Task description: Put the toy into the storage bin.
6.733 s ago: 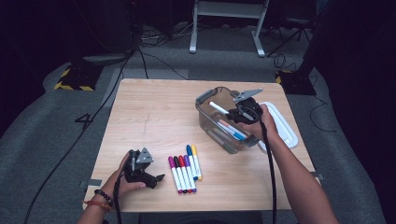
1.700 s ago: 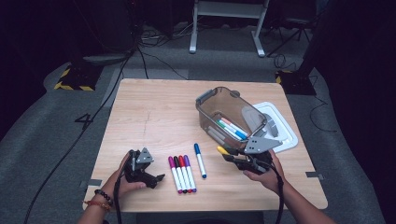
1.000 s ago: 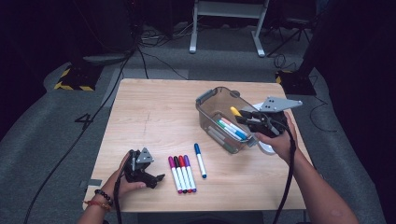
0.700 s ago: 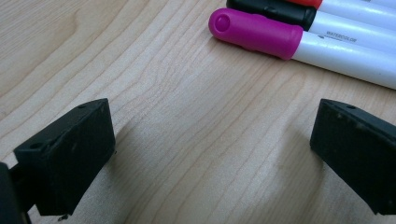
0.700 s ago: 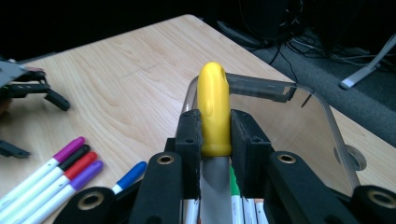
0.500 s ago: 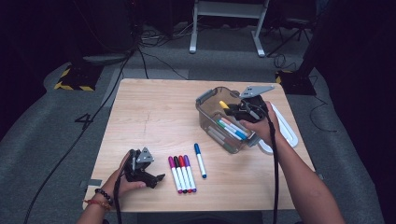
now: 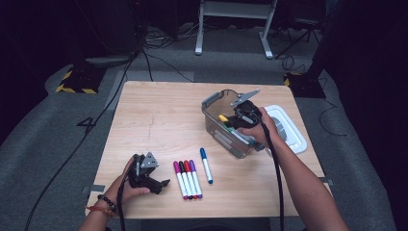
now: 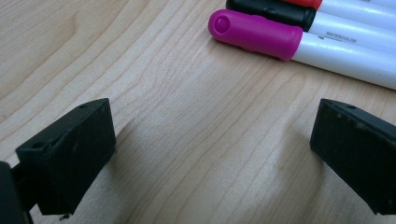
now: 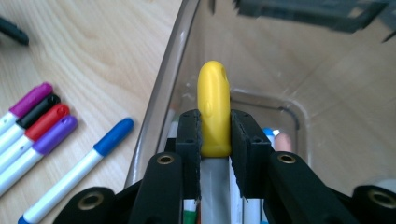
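Observation:
My right gripper [image 7: 230,120] [image 9: 215,133] is shut on a yellow-capped marker [image 9: 214,109] [image 7: 223,118] and holds it inside the clear plastic bin [image 7: 216,101] [image 9: 161,98], above several markers lying in the bin. On the table lie a blue marker [image 7: 206,164] [image 9: 74,175] and a row of magenta, black, red and purple markers [image 7: 187,178] [image 9: 32,126]. My left gripper [image 7: 155,184] [image 8: 210,149] rests on the table at the front left, open, just left of the magenta marker [image 8: 299,44], with bare wood between its jaws.
The bin's white lid [image 7: 288,127] lies flat to the right of the bin. The wooden table [image 7: 154,120] has free room across its left and far parts. Cables trail from both grippers over the front edge.
My right gripper has carried the yellow-capped marker leftward and down, from beside the lid into the bin. The left gripper has stayed still.

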A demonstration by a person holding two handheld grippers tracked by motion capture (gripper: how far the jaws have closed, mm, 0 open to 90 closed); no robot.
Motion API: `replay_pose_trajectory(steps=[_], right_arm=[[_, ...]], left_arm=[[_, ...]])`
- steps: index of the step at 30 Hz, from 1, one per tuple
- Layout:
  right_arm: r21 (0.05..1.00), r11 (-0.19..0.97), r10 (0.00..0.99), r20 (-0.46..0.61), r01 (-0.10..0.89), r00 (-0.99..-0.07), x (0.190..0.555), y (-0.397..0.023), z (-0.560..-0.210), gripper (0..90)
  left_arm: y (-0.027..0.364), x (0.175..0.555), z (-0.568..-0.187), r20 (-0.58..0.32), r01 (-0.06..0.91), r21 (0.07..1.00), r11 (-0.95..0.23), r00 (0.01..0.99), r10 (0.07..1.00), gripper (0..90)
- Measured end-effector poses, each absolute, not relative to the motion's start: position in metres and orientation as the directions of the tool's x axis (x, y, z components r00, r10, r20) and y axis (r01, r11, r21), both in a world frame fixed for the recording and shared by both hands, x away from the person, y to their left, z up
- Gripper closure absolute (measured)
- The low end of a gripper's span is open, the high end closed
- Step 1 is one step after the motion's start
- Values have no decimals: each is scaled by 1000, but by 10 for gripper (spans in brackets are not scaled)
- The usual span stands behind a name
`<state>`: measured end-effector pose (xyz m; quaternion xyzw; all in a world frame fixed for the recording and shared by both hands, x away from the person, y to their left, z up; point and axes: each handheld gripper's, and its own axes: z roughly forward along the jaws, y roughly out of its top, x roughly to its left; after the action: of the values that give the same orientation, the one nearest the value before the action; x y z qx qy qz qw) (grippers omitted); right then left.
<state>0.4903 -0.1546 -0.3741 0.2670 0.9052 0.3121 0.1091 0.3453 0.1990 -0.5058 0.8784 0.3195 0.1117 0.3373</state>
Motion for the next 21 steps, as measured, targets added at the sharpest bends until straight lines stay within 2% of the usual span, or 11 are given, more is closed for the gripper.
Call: replay_pose_trajectory(steps=[7, 16, 21], right_arm=[[539, 719, 536, -27, 439, -844, 494, -147, -381, 746], [488, 737, 560, -52, 469, -827, 498, -140, -386, 740], [481, 725, 591, -66, 494, -804, 498, -140, -386, 651]], left_arm=[[199, 346, -506, -17, 481, 664, -573, 775, 632, 3], [199, 346, -506, -19, 484, 663, -571, 773, 634, 3], [199, 344, -506, -17, 490, 663, -566, 766, 642, 5]])
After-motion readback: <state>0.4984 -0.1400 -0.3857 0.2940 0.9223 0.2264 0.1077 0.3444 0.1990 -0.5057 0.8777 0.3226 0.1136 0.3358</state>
